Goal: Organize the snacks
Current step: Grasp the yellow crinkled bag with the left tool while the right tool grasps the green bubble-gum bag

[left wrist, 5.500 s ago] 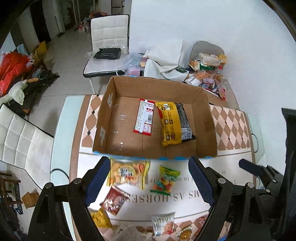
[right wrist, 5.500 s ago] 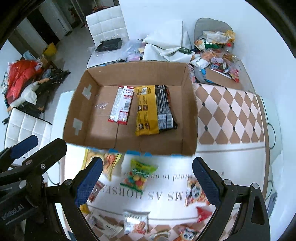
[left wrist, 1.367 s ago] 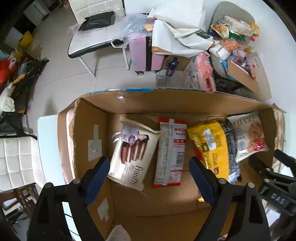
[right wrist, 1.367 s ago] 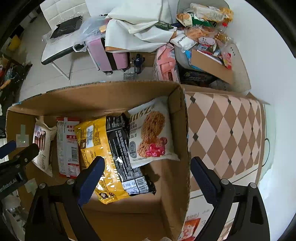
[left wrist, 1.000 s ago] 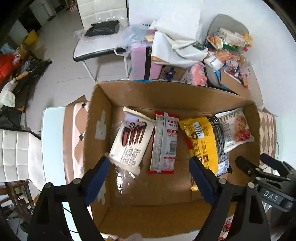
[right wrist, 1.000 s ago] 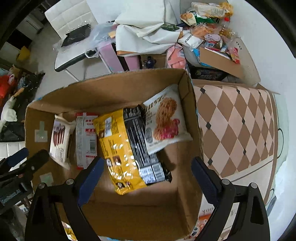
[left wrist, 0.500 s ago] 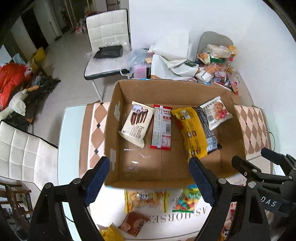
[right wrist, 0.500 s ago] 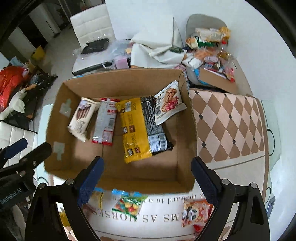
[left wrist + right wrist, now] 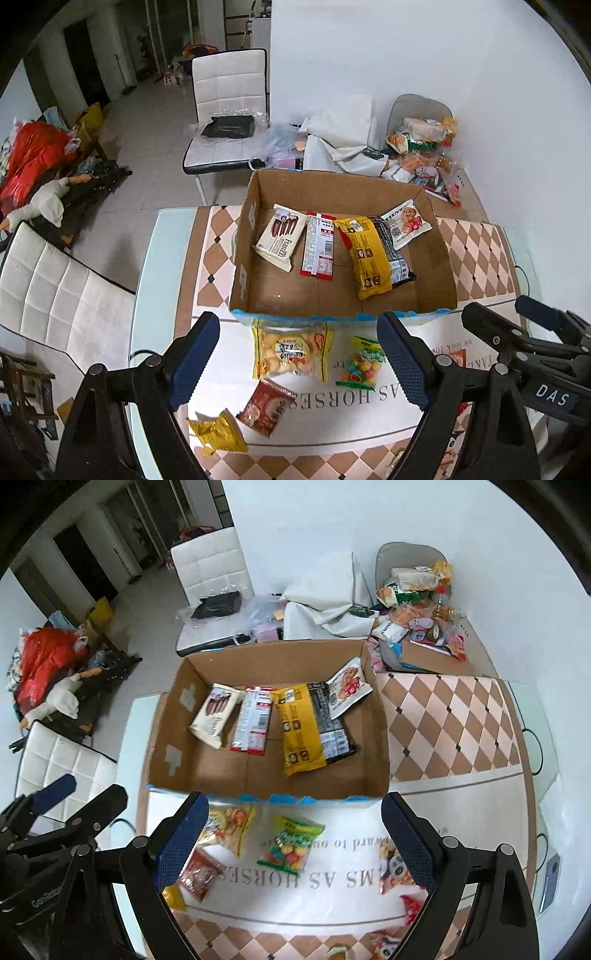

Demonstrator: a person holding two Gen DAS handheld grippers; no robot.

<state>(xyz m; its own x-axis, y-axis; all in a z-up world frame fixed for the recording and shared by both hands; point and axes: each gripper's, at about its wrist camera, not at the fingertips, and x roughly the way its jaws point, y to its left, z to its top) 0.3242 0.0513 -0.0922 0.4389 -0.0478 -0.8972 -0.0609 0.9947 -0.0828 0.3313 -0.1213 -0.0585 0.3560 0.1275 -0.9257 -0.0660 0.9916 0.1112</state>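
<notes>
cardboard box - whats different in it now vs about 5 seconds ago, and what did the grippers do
The cardboard box has gained two packs: a white Franzzi wafer pack at the left end and a cookie pack leaning in the far right corner. Both grippers, left gripper and right gripper, went over the box and have pulled back, open and empty. The red-white pack and yellow-black bag lie as before.

We see four packets (image 9: 372,254) side by side in the box (image 9: 436,258); more packets (image 9: 291,352) lie before it on the surface (image 9: 476,251).
</notes>
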